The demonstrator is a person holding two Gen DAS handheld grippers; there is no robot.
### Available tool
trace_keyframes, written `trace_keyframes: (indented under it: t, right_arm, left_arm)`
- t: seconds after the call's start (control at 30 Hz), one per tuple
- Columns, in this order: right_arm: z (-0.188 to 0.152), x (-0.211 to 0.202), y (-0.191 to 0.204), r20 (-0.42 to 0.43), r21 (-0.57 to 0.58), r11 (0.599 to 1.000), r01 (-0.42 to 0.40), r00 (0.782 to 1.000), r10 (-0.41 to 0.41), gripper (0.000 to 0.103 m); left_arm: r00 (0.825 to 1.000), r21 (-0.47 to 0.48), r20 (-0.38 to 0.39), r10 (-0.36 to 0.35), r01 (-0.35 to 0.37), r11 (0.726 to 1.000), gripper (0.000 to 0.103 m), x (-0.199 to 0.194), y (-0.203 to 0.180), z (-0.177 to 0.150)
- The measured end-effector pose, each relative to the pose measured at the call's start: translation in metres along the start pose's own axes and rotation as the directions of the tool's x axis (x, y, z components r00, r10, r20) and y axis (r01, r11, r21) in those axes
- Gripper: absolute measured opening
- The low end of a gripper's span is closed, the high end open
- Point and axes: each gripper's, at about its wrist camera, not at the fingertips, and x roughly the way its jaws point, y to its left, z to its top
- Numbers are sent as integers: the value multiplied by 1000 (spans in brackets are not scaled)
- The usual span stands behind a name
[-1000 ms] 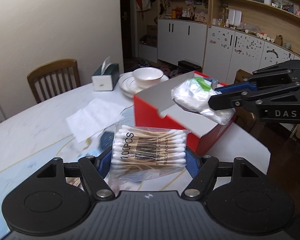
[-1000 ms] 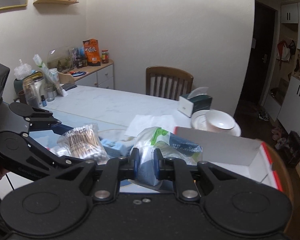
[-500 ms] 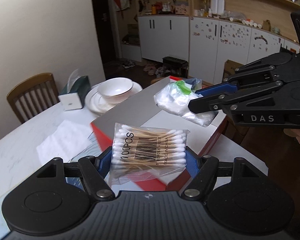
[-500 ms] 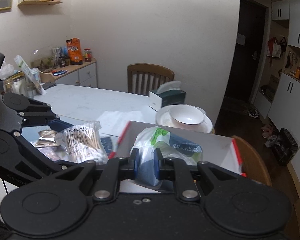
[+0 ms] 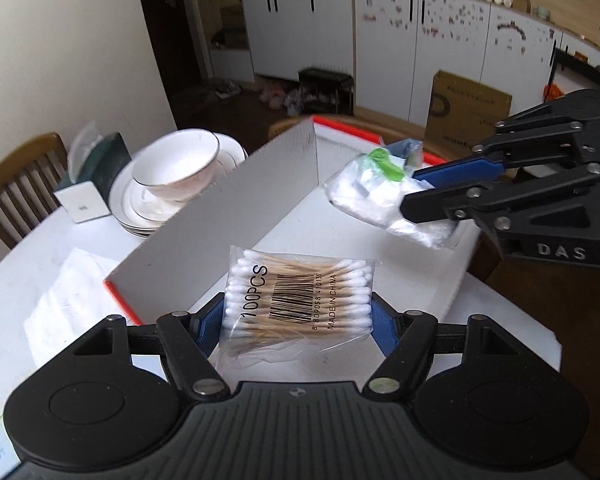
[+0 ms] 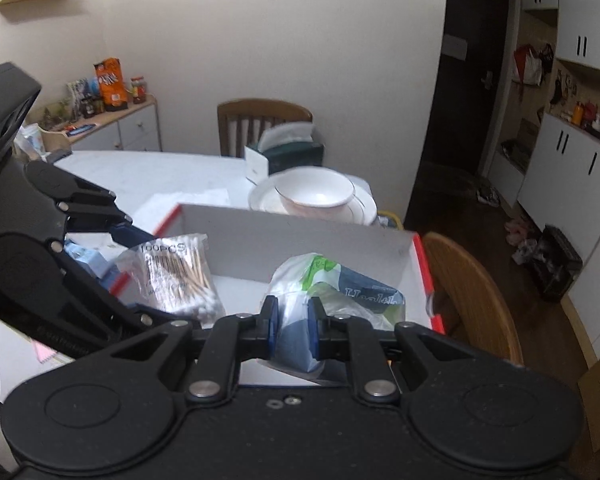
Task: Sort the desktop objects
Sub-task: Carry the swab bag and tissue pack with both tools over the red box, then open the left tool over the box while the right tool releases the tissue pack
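Observation:
My left gripper (image 5: 298,326) is shut on a clear packet of cotton swabs (image 5: 300,300) marked 100PCS and holds it over the near end of an open red box with a white inside (image 5: 228,236). My right gripper (image 6: 293,328) is shut on a clear bag of white items with a green and blue label (image 6: 332,292), held above the same box (image 6: 300,236). In the left wrist view that bag (image 5: 384,200) hangs over the box's far right part. The swab packet also shows in the right wrist view (image 6: 176,272).
A white bowl on stacked plates (image 5: 172,176) and a green tissue box (image 5: 94,180) stand on the white table beyond the box. A sheet of paper (image 5: 68,292) lies to its left. A wooden chair (image 6: 472,288) stands at the table's edge by the box.
Both grippers have moved forward and up with their loads, from beside the red box to above its open inside. Neither grip has changed.

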Motion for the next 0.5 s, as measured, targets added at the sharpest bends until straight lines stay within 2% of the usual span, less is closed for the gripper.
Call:
trace_keyframes:
  t: [0.2, 0.5]
  right_arm:
    - [-8, 25, -13, -54, 54, 998, -35, 998, 38, 15]
    - [-16, 55, -24, -128, 133, 990, -48, 990, 65, 15]
  left_arm:
    - [996, 43, -83, -25, 28, 999, 72, 41, 5, 14]
    - [975, 48, -212, -60, 72, 996, 72, 87, 10, 17]
